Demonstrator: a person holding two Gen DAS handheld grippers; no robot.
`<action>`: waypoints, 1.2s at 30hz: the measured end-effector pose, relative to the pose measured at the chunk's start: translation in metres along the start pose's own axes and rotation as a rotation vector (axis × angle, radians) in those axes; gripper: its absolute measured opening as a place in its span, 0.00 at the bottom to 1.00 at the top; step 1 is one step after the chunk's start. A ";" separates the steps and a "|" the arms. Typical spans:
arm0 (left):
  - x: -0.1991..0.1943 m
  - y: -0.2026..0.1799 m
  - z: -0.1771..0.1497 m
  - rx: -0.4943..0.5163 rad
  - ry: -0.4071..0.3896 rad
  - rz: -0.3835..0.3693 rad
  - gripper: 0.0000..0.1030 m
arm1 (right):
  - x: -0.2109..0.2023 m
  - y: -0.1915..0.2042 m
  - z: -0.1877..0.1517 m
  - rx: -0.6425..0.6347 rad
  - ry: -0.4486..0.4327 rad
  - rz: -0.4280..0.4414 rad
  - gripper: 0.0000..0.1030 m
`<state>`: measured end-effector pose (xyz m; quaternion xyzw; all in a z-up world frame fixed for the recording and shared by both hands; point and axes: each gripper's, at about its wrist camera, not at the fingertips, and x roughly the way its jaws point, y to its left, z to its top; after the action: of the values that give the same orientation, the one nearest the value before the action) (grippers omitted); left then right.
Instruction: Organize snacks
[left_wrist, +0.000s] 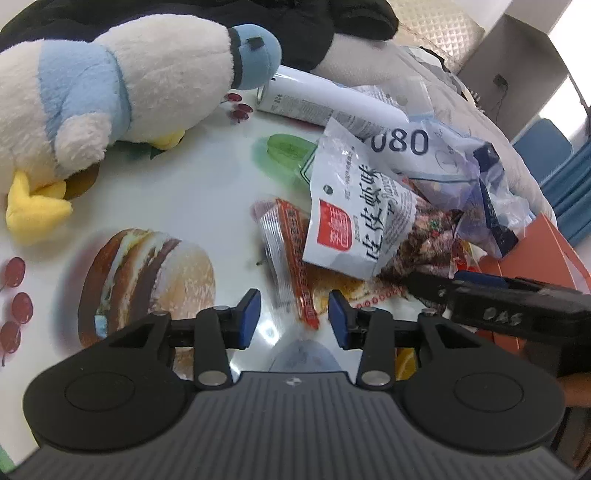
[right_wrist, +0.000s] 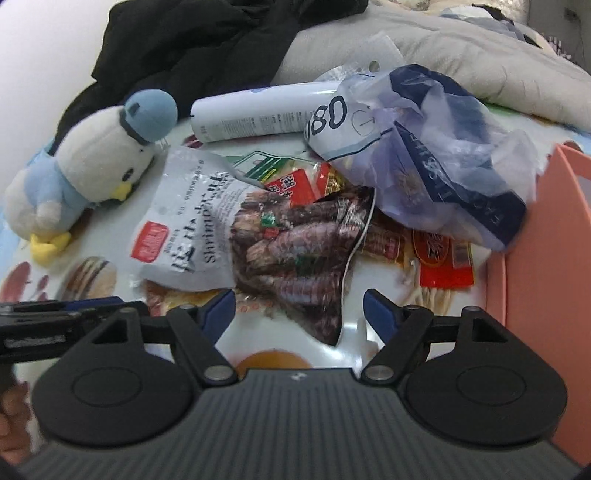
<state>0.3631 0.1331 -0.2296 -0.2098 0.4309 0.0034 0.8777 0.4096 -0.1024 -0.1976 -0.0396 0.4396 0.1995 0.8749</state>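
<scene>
A white and dark shrimp snack bag (left_wrist: 354, 218) (right_wrist: 236, 236) lies on a pile of small red and clear snack packets (left_wrist: 291, 258) (right_wrist: 439, 258) on the printed table. My left gripper (left_wrist: 294, 317) is open, its blue pads on either side of a red-edged clear packet's near end, not touching. My right gripper (right_wrist: 299, 314) is open just in front of the shrimp bag's lower corner. The right gripper also shows at the right of the left wrist view (left_wrist: 509, 306).
A plush penguin (left_wrist: 110, 92) (right_wrist: 92, 166) sits at the left. A white bottle (left_wrist: 325, 99) (right_wrist: 258, 114) lies behind the snacks. A crumpled plastic bag (left_wrist: 461, 158) (right_wrist: 424, 155) sits at the right, beside an orange bin (left_wrist: 535, 254) (right_wrist: 546, 258). Black cloth and bedding lie behind.
</scene>
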 end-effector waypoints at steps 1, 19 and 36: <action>0.003 0.000 0.001 -0.011 0.000 -0.002 0.30 | 0.004 0.002 0.001 -0.017 0.000 -0.011 0.74; -0.044 0.005 -0.031 -0.100 -0.008 0.084 0.01 | -0.027 0.012 -0.021 -0.028 0.003 -0.039 0.18; -0.177 0.027 -0.145 -0.149 -0.048 0.160 0.01 | -0.128 0.061 -0.110 -0.008 -0.001 -0.078 0.16</action>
<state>0.1376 0.1347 -0.1837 -0.2394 0.4239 0.1106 0.8665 0.2350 -0.1132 -0.1574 -0.0599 0.4364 0.1670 0.8821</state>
